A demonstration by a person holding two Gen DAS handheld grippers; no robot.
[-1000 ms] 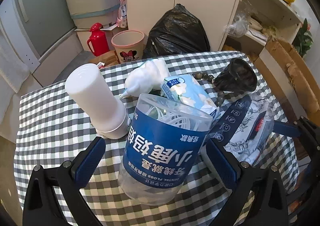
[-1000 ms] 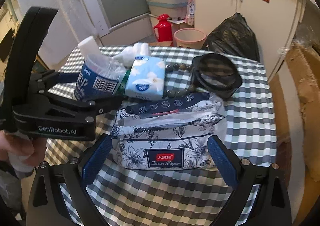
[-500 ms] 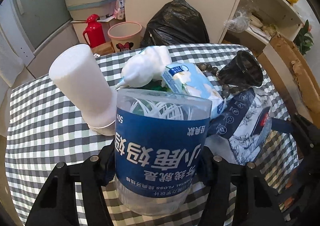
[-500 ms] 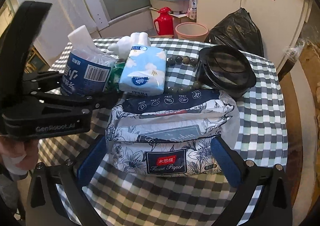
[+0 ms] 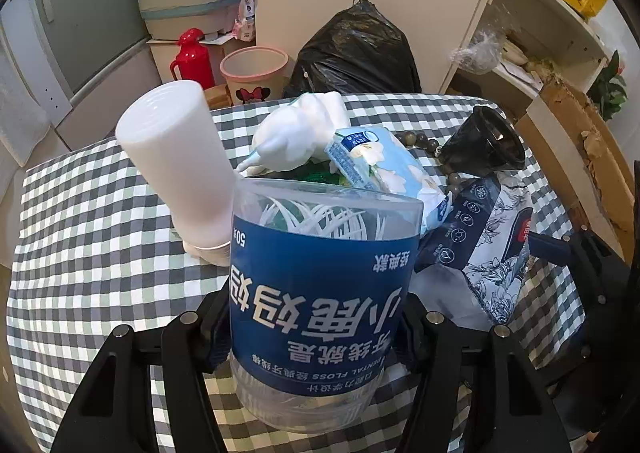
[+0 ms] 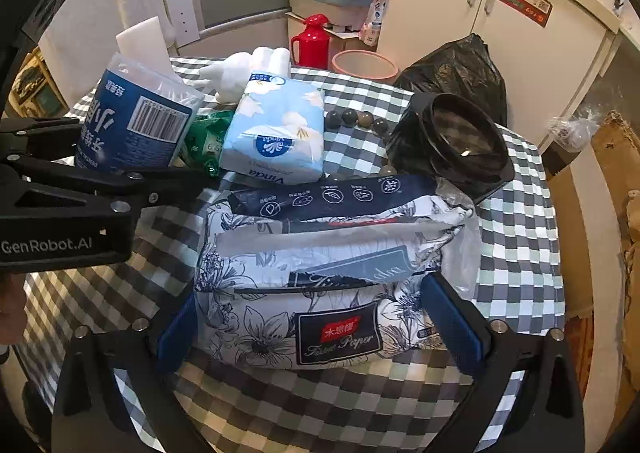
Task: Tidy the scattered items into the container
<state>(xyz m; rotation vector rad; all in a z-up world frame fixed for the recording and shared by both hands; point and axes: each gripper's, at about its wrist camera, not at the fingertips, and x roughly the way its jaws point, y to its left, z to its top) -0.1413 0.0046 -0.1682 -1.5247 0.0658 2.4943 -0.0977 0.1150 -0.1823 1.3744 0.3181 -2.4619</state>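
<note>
Floss tub (image 5: pixel 320 281) sits dead centre between the jaws of the left gripper (image 5: pixel 316 329), clamped at its lower half with both sides pressed against the blue label. It is a clear cylinder with a blue wrap, its long axis rising away from the camera and tilted a little, the open top showing white floss picks inside. The right-wrist view shows it held just above the table (image 6: pixel 516 213), or barely touching it — I cannot tell which.

The move to come turns on where the container lies from that tub. My reading is that the black round container (image 5: pixel 486 143) is the target: it stands ahead and to the right of the held tub, at the far right part of the table, with the small tissue pack (image 5: pixel 384 169) and a string of beads (image 5: pixel 426 143) between them. The left hand would have to carry across that clutter.

The right gripper (image 6: pixel 320 325) is nearer the container. Its jaws are spread wide around the floral tissue pack (image 6: pixel 332 273), blue pads beside either end; it is not squeezed. The pack lies crosswise to the jaws, just in front of the container.
</note>
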